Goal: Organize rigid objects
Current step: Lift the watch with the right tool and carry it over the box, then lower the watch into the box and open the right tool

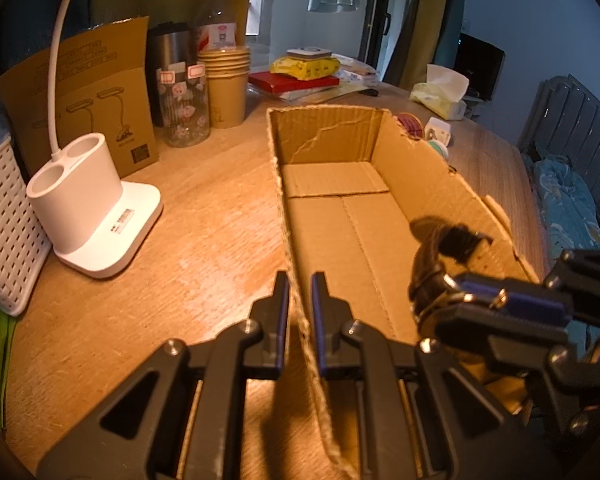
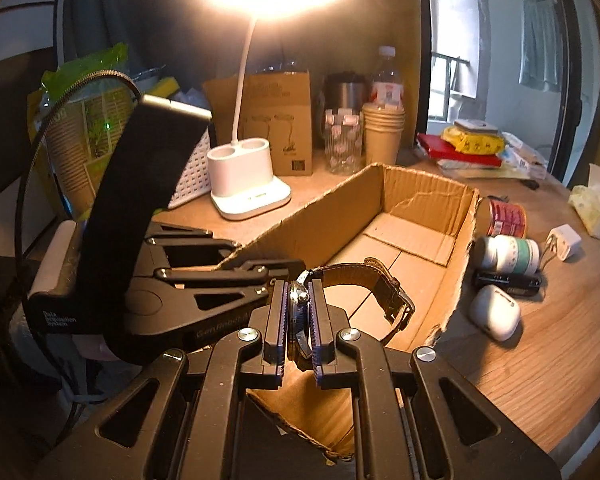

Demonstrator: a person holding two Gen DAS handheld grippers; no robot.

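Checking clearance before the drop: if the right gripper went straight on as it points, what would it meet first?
Probably the cardboard box floor: the right gripper, shut on the watch, points down into it. Depth is uncertain.

One cardboard box [image 2: 420, 200], one watch [image 2: 364, 280], two bottles [image 2: 504, 256], one lamp [image 2: 248, 192].

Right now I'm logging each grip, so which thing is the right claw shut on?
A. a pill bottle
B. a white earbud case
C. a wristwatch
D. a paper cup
C: the right claw pinches the wristwatch, its strap looping out over the cardboard box.
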